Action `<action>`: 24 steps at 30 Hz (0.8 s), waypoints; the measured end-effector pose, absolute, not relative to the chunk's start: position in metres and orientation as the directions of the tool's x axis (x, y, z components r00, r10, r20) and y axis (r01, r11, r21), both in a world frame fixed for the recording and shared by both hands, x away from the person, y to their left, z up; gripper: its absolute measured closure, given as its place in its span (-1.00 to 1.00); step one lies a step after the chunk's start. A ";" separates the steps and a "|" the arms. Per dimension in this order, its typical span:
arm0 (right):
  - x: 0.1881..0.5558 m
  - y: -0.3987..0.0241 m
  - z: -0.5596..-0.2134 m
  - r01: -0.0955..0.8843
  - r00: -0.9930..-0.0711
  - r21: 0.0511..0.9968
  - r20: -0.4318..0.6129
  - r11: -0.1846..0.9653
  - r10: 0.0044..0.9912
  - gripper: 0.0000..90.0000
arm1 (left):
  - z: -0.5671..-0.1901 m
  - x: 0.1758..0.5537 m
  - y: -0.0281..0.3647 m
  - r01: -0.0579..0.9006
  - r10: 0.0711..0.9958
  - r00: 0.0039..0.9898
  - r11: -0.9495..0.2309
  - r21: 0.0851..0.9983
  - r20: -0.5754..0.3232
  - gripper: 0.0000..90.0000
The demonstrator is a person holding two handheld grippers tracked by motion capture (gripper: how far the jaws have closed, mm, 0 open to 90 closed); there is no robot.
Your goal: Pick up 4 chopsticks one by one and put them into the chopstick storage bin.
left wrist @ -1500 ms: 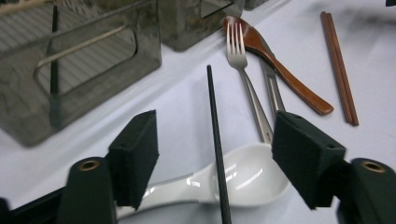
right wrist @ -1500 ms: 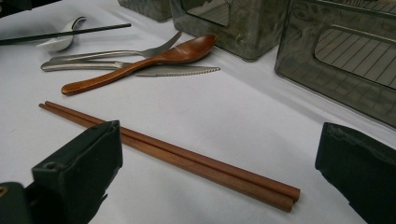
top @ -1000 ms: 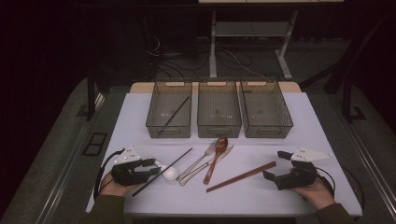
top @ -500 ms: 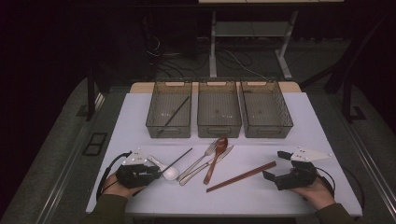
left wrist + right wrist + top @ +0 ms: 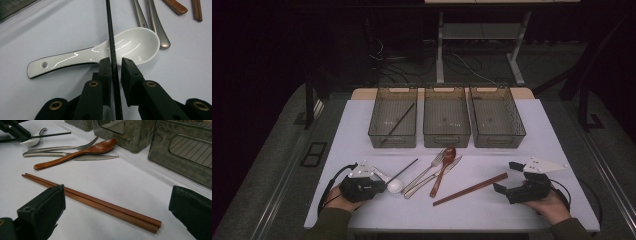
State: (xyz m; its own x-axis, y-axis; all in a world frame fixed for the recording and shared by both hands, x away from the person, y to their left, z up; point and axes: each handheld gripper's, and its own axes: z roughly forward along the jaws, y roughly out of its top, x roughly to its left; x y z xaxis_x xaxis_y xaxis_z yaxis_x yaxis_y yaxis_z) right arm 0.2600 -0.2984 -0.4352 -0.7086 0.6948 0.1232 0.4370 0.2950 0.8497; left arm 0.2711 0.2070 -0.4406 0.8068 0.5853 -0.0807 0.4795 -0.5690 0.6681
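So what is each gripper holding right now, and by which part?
The left gripper has a black chopstick between its jaws near its lower end; the jaws have just been closing, with slight gaps visible beside it. The right gripper holds nothing, open over the brown chopsticks.

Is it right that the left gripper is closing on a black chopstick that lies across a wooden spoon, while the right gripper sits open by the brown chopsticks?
Not quite. The spoon under the black chopstick is a white ceramic spoon, as the left gripper view shows. The wooden spoon lies farther right with the metal cutlery. The left gripper has just been closing with the chopstick between its jaws; the right gripper sits open by the brown chopsticks.
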 end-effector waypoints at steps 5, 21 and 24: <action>0.260 -0.298 -0.435 0.437 -0.709 0.849 0.121 0.297 0.694 -0.98 | -0.441 0.271 0.206 0.482 0.588 0.805 -0.572 0.663 -0.077 0.77; 0.260 -0.298 -0.436 0.438 -0.711 0.847 0.121 0.301 0.693 -0.98 | -0.440 0.272 0.205 0.475 0.585 0.809 -0.590 0.653 -0.059 0.87; 0.260 -0.298 -0.436 0.435 -0.713 0.848 0.120 0.302 0.691 -0.98 | -0.440 0.273 0.204 0.478 0.588 0.807 -0.589 0.652 -0.061 0.87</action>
